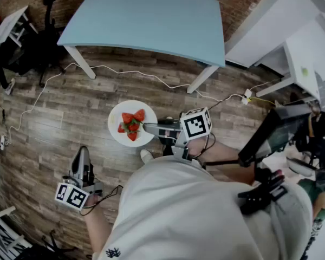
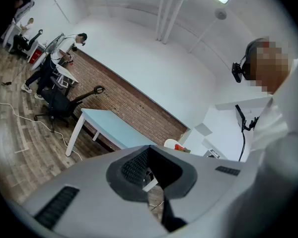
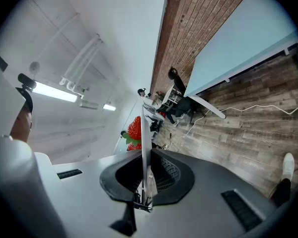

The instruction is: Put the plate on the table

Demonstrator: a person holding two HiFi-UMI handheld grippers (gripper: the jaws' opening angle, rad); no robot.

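Your right gripper [image 1: 151, 128] is clamped on the rim of the white plate [image 1: 118, 119]. In the right gripper view the jaws stand almost together, with the plate's [image 3: 143, 133] thin edge pinched upright between the pads [image 3: 165, 175] and running straight out from the right gripper [image 3: 144, 155]. The strawberries [image 3: 134, 128] show just to one side of that edge. In the head view the gripper reaches in from the plate's right side and is roughly level. Its marker cube [image 1: 196, 124] sits behind the jaws, close to your body.

The plate is not on the blue table [image 1: 146, 20]. It hangs in the air on your side of the table's near edge, well clear of the top, over the wooden floor [image 1: 59, 118]. It lies roughly between the table's two near legs [image 1: 80, 62] as the head view shows them. The strawberries [image 1: 132, 123] are heaped at its centre.

Your left gripper [image 1: 82, 151] is further from the table than the plate is, down by your left side and well apart from the plate. In the left gripper view the left gripper's [image 2: 150, 150] jaws meet at the tips with nothing held between them. They point toward the table [image 2: 114, 128], with the plate [image 2: 170, 143] showing just past them to the right. A white cable [image 1: 124, 69] trails across the floor beside the table's near legs.
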